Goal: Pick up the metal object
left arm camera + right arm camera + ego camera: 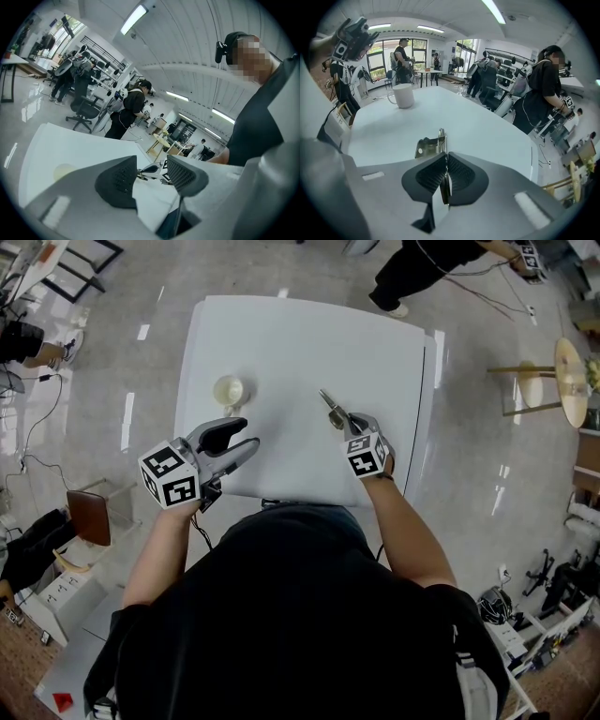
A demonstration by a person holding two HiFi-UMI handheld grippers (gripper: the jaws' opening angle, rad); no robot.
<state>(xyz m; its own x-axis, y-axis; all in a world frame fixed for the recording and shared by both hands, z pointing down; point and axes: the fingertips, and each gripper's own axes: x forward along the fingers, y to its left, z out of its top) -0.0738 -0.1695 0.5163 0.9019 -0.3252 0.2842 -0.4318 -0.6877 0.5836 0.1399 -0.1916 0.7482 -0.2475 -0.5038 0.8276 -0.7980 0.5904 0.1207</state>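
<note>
The metal object is a small silvery hinged clip with a spring. It lies over the white table, right of centre. My right gripper is shut on the clip's near end. In the right gripper view a thin plate of the metal object is pinched between the dark pads of the right gripper. Whether its far end touches the table I cannot tell. My left gripper hovers at the table's near left edge, open and empty. In the left gripper view nothing lies between the jaws of the left gripper.
A white cup stands on the table's left part and shows as a mug in the right gripper view. A round wooden table stands to the right. Around the table there are people, office chairs and cables on the floor.
</note>
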